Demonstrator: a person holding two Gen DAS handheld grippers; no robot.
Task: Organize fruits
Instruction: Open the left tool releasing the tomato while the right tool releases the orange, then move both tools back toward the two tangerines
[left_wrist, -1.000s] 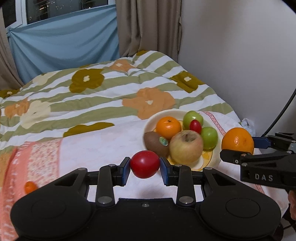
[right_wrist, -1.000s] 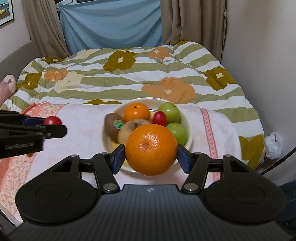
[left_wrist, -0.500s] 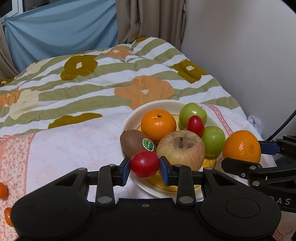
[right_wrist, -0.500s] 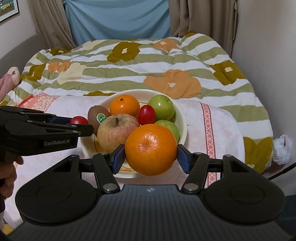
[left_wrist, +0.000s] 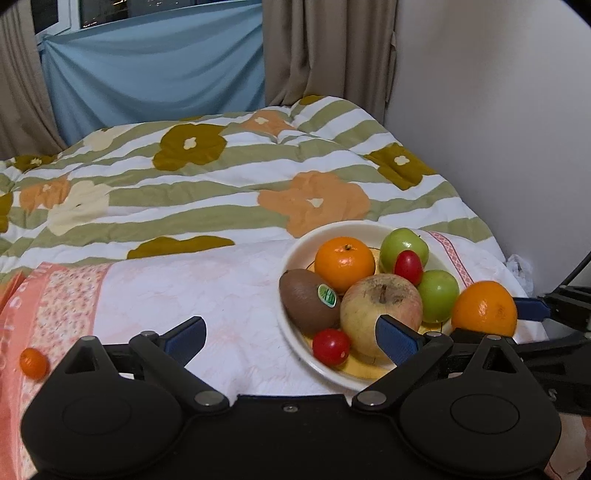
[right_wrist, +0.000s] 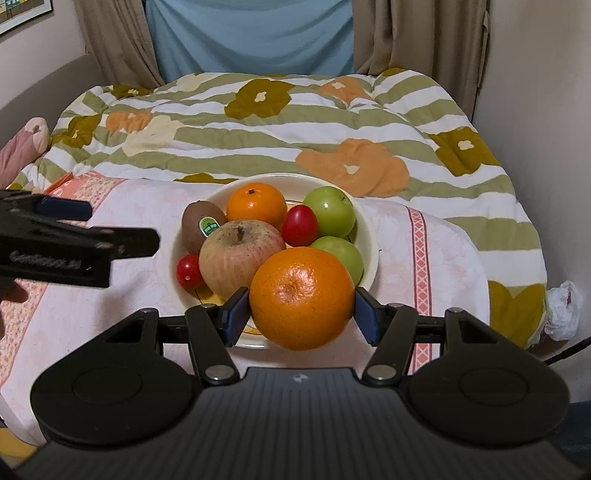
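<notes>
Jaws of your left gripper (left_wrist: 291, 338) have just sprung apart, nothing between them — cherry tomato (left_wrist: 331, 347) delivered into the bowl (left_wrist: 295, 251); your right gripper (right_wrist: 301, 314) clamps the orange (right_wrist: 301, 298), ready to follow.

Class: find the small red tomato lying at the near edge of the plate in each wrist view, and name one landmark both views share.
Left wrist: small red tomato, lower centre-right, before the kiwi.
Right wrist: small red tomato, centre-left, beside the big apple.
Shared landmark: the kiwi's green sticker.
</notes>
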